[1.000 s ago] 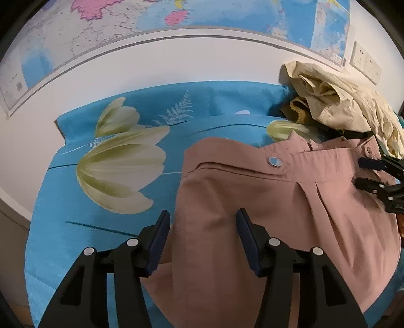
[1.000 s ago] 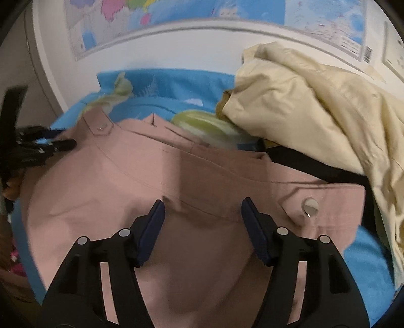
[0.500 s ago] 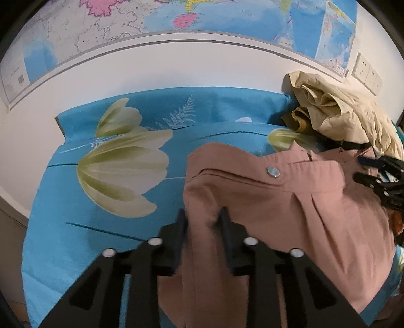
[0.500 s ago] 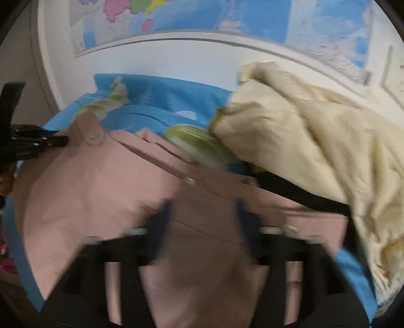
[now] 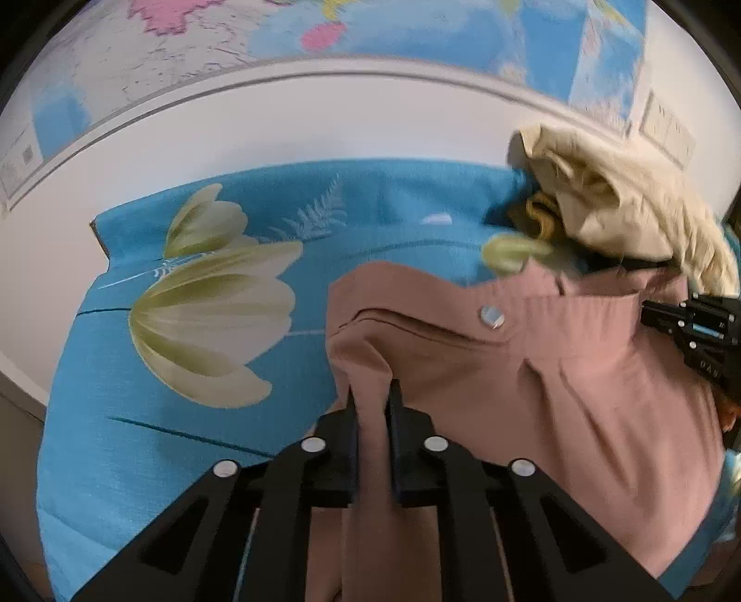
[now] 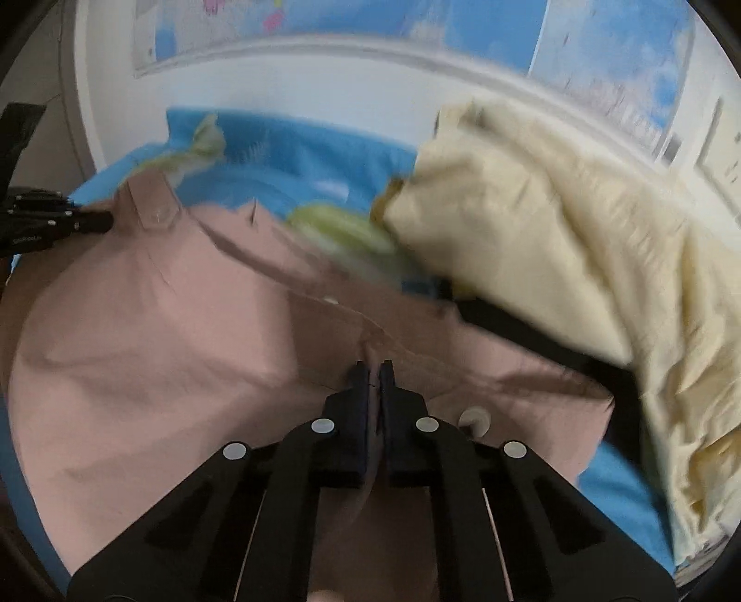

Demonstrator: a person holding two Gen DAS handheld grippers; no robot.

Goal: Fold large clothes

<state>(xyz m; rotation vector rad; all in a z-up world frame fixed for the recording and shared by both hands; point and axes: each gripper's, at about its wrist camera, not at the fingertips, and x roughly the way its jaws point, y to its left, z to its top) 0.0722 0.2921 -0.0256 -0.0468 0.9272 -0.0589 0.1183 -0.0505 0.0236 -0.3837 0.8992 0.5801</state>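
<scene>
A dusty-pink garment (image 5: 532, 393) with round metal snaps lies on a blue flowered sheet (image 5: 185, 440). My left gripper (image 5: 373, 393) is shut on a pinched fold at the garment's left edge. In the right wrist view the same pink garment (image 6: 162, 333) fills the lower half, and my right gripper (image 6: 373, 370) is shut on a fold near its waistband, beside a snap (image 6: 474, 421). The right gripper shows at the right edge of the left wrist view (image 5: 694, 324); the left gripper shows at the left edge of the right wrist view (image 6: 51, 222).
A crumpled cream garment (image 6: 579, 250) is piled at the back right, over something black (image 6: 532, 333); it also shows in the left wrist view (image 5: 625, 217). A white wall (image 5: 278, 116) with a map (image 5: 370, 28) runs behind the sheet. Wall sockets (image 5: 667, 125) sit at the far right.
Both grippers were open over the pink garment one second ago. Both have since closed on folds of its fabric and lifted it slightly.
</scene>
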